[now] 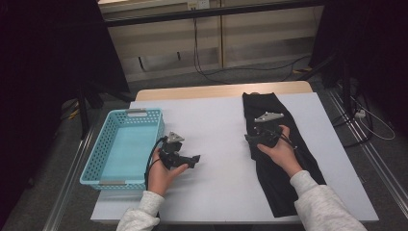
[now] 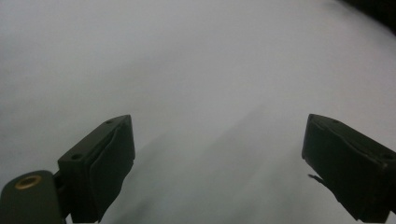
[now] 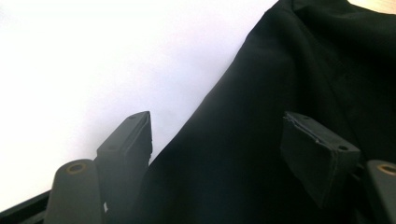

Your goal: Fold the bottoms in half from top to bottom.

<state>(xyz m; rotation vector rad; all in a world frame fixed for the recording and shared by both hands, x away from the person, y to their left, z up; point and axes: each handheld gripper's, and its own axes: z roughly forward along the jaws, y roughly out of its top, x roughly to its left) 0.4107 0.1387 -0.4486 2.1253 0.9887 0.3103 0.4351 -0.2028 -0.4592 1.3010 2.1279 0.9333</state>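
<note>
A long black garment (image 1: 281, 185) lies flat along the right side of the white table (image 1: 216, 125). My right gripper (image 1: 256, 137) hovers low over the garment's left edge, about midway along it. In the right gripper view this gripper (image 3: 217, 123) stands open: one jaw is over the bare table (image 3: 93, 56), the other over the black cloth (image 3: 271, 84), and nothing is pinched. My left gripper (image 1: 191, 160) rests near the table's front left, beside the basket. Its jaws (image 2: 219, 135) are spread wide over the plain white surface (image 2: 187, 56) with nothing between them.
A light blue plastic basket (image 1: 96, 156) sits at the table's left edge, with nothing inside it. Cables run across the floor beyond the table and to its right. Dark stands and curtains flank both sides.
</note>
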